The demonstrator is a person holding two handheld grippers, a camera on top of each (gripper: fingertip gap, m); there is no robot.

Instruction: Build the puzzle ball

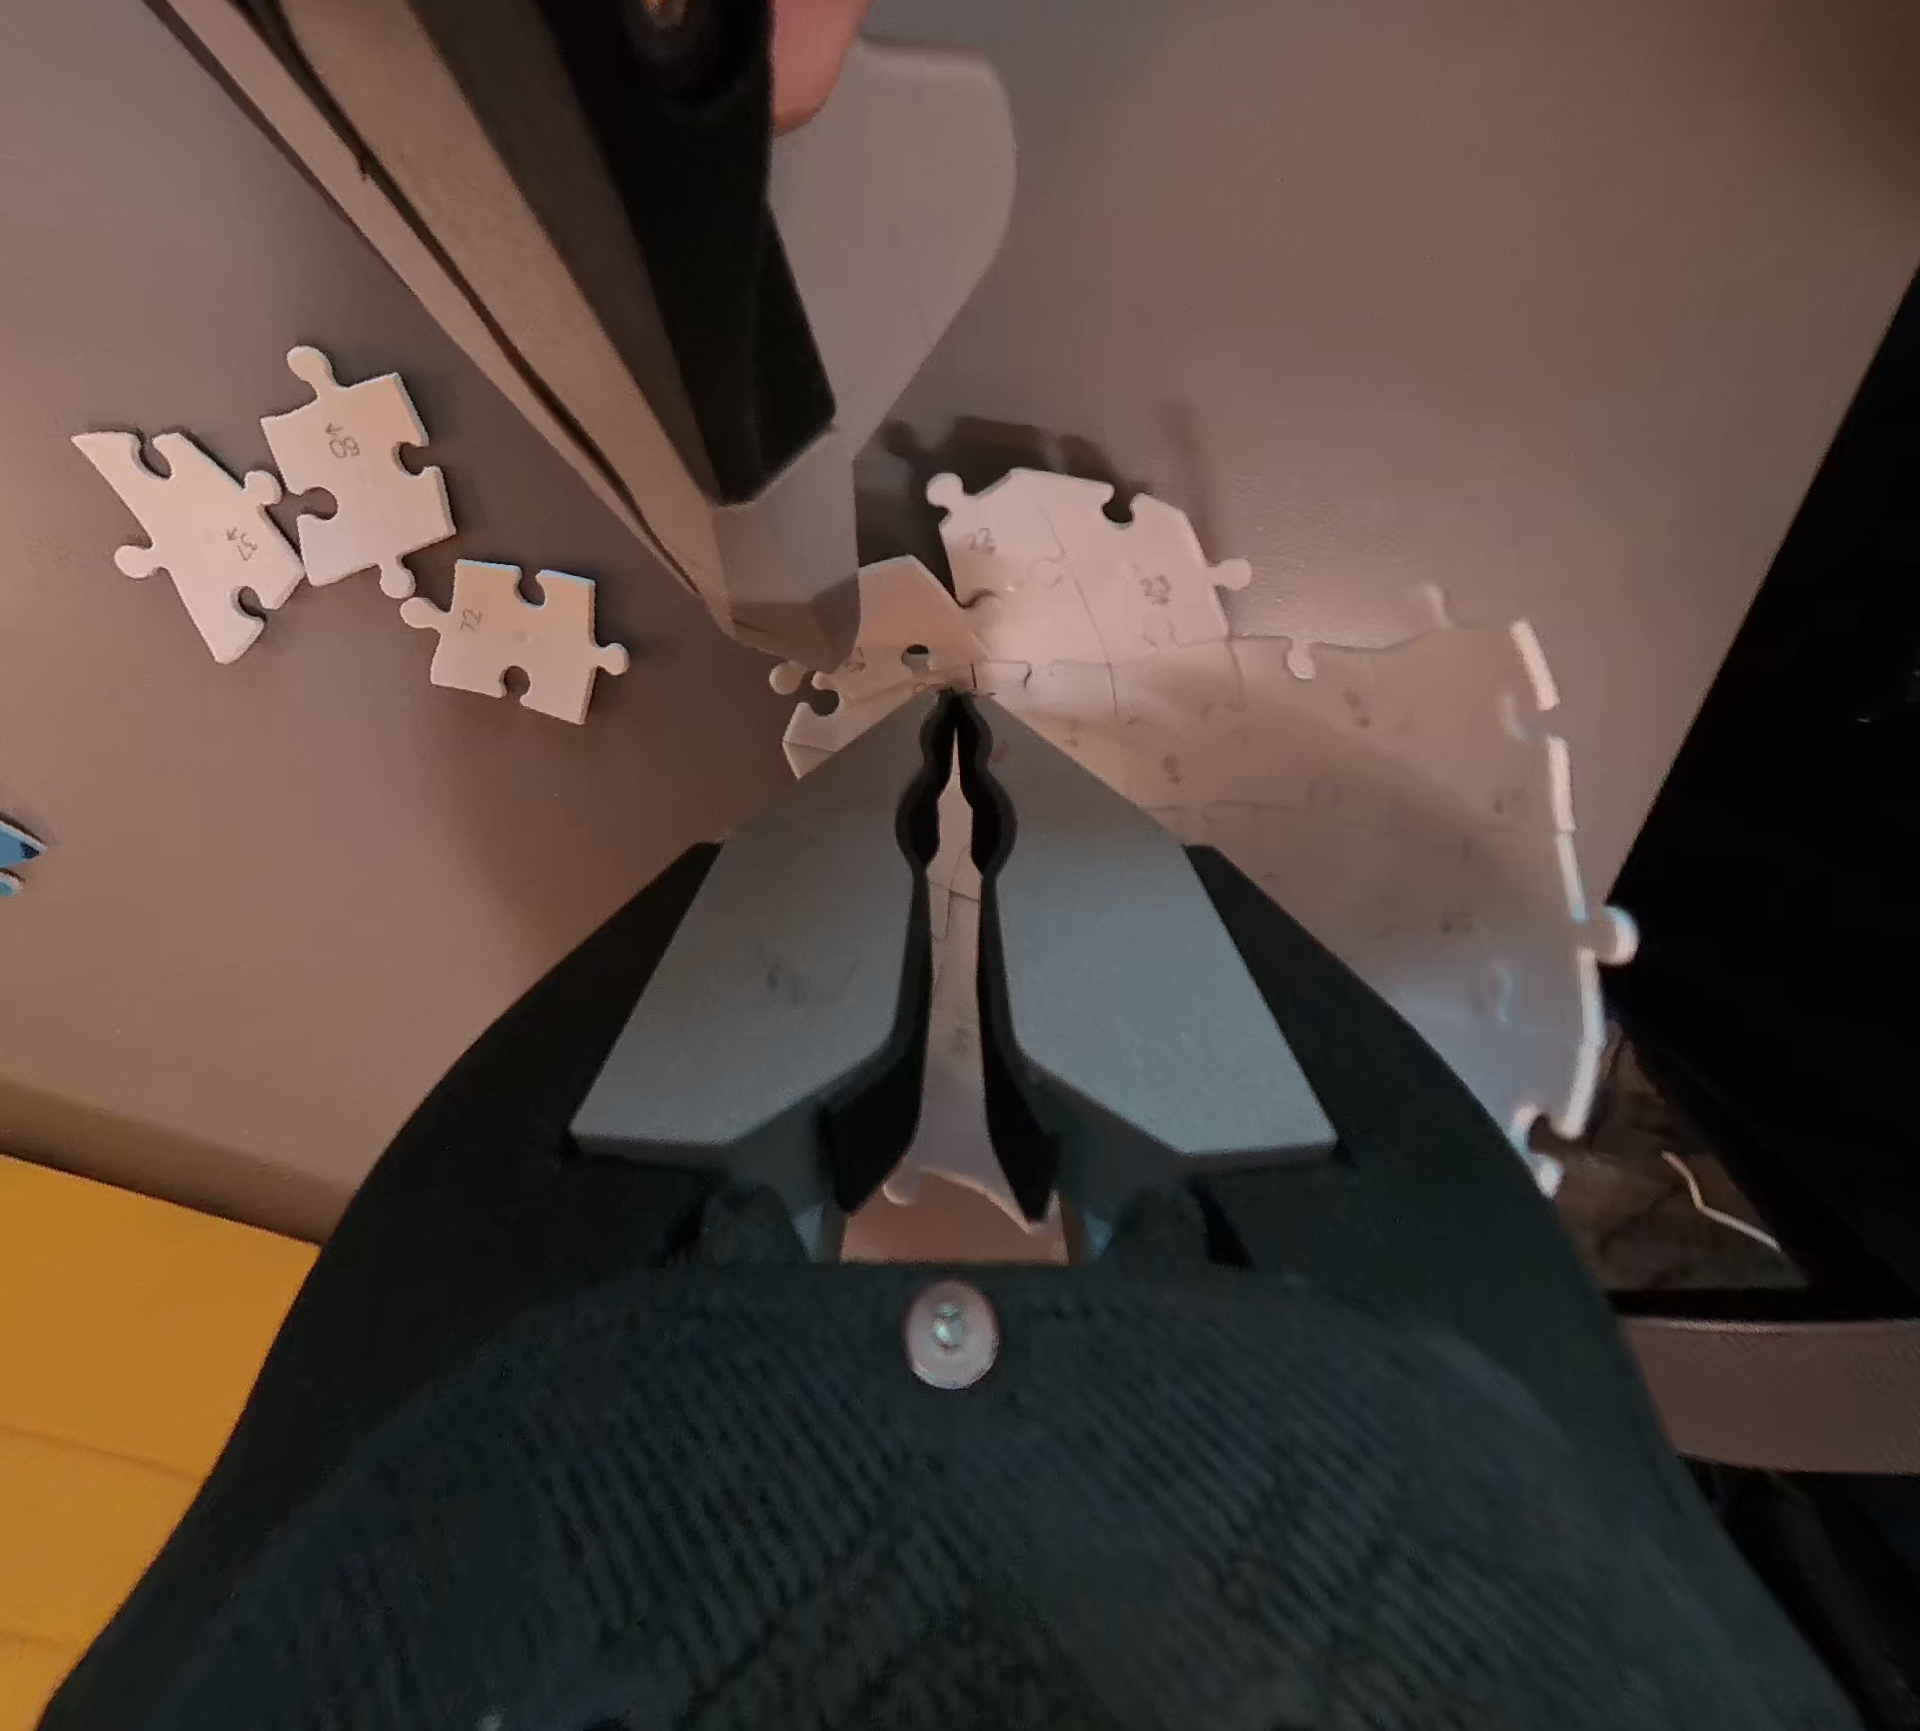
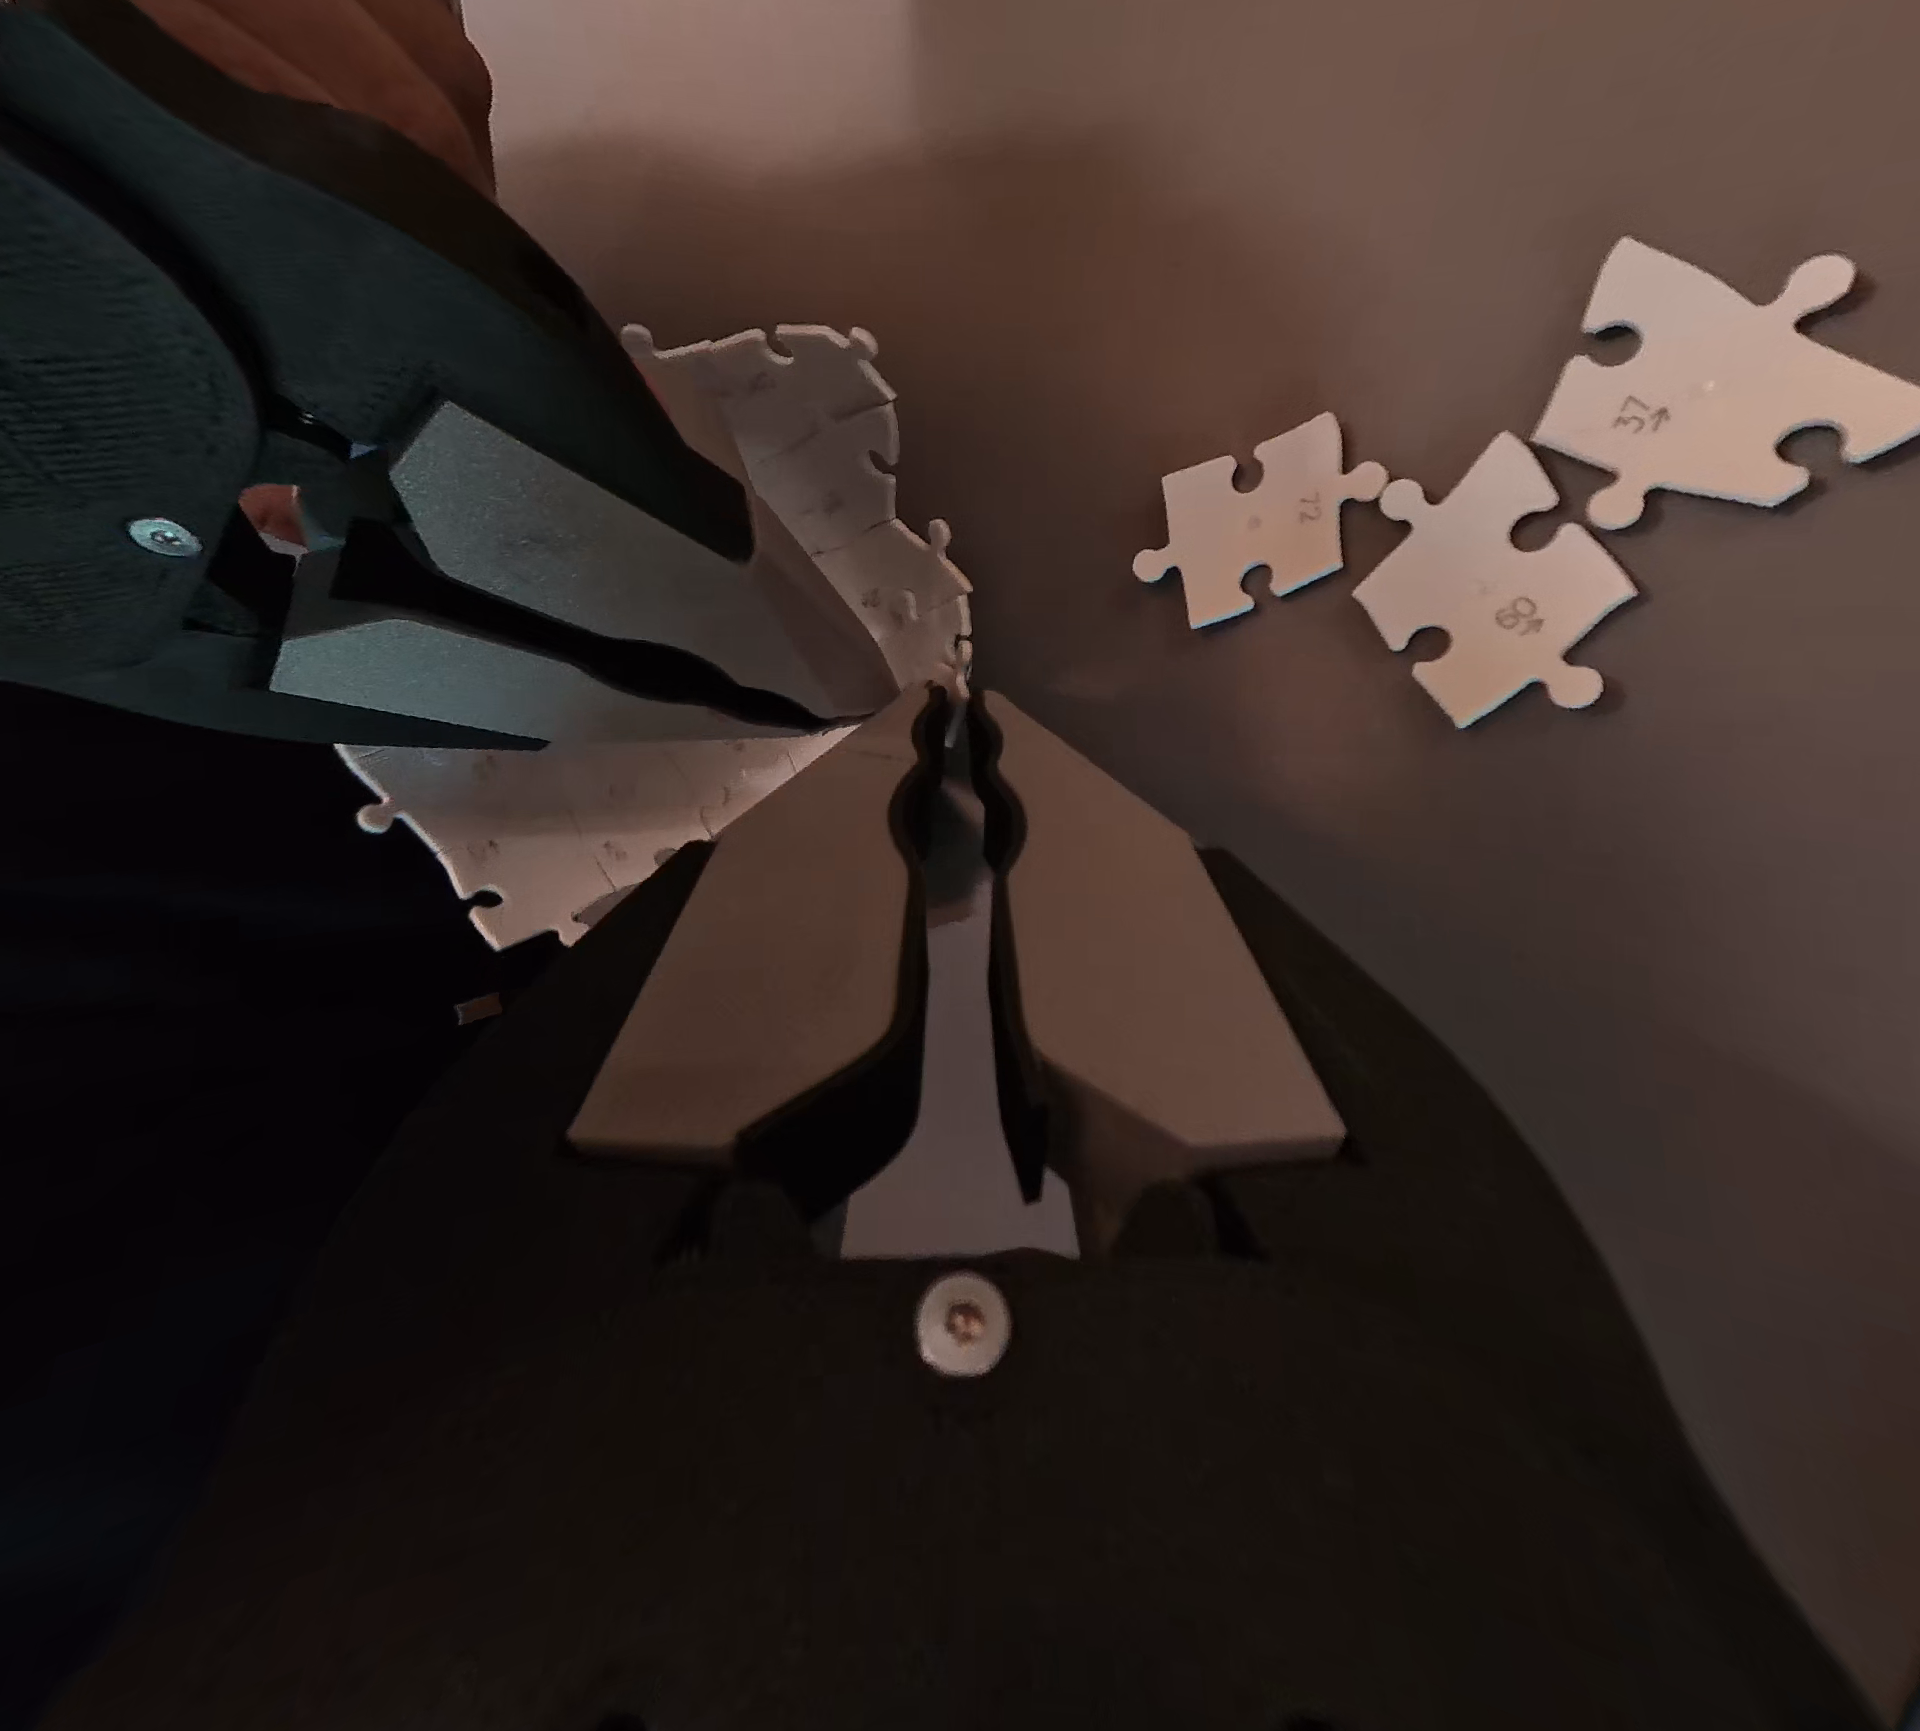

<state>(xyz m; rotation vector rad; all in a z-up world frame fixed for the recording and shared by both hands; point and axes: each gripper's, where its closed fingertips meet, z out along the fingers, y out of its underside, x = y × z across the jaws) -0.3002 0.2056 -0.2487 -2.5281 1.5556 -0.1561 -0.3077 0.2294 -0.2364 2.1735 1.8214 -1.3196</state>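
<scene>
Looking down the left wrist view first, the left gripper [image 1: 951, 710] has its fingers pinched together right on the rim of the half-built puzzle ball [image 1: 1299, 746], a curved white shell of joined pieces with the plain backs facing the camera. My guess is that it's clamped there to keep the shell from flexing while the other side works. The right gripper [image 1: 800, 632] comes in from the upper left and meets that same edge, squeezing a small piece [image 1: 888, 611] that sits at the seam, so probably it's being pressed into its slot. Three loose pieces [image 1: 343, 486] lie on the grey table [image 1: 1351, 175] off to the left, well apart from the ball, I'd say parked there for later. Switching to the right wrist view, its own fingers are nearly closed with a thin sliver of piece edge between the tips, and the left gripper reaches in from the left, also closed on the shell. Same three spare pieces sit off to the right.
</scene>
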